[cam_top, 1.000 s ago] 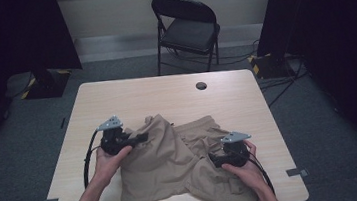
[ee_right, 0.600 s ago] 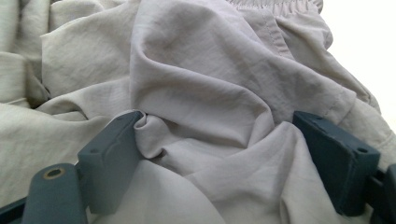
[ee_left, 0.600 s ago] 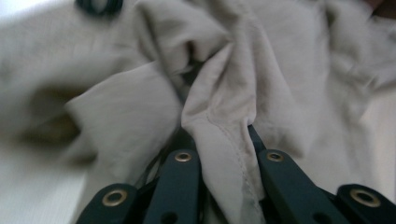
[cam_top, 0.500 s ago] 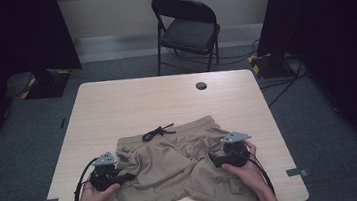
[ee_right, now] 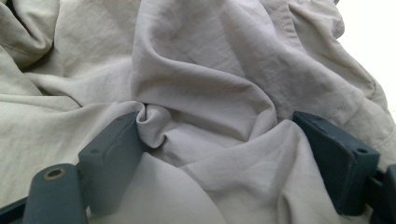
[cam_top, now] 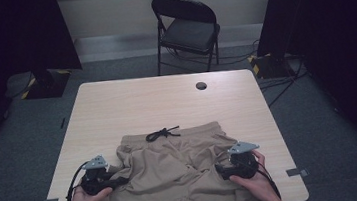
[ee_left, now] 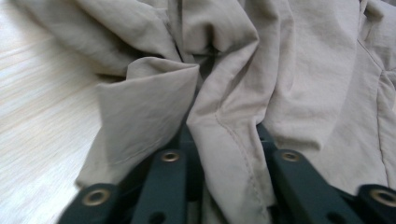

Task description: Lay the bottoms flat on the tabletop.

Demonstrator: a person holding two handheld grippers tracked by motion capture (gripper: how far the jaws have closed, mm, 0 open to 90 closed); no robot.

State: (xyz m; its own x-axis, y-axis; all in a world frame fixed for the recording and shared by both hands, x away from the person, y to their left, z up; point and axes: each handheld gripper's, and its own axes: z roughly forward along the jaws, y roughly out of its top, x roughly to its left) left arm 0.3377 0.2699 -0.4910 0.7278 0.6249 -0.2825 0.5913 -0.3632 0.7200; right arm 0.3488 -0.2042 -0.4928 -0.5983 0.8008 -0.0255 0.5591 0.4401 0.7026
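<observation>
Khaki shorts (cam_top: 173,169) lie rumpled on the near half of the wooden table (cam_top: 141,104), waistband and black drawstring (cam_top: 162,133) toward the far side. My left gripper (cam_top: 123,179) is at the shorts' left edge near the table front. In the left gripper view, a fold of the cloth (ee_left: 224,84) runs between the narrowly set jaws of that gripper (ee_left: 222,131), shut on it. My right gripper (cam_top: 220,169) rests on the shorts' right side. The right gripper (ee_right: 215,122) has its jaws wide apart, open, with bunched fabric (ee_right: 196,84) between them.
A black folding chair (cam_top: 186,29) stands beyond the far edge. A round cable hole (cam_top: 201,85) sits in the tabletop's far right part. Bare wood stretches across the far half. Dark curtains flank the room, and cables lie on the floor at right.
My left gripper has moved from the shorts' upper left toward the near table edge, dragging the cloth with it; the waistband and drawstring now lie exposed. The right gripper has stayed put.
</observation>
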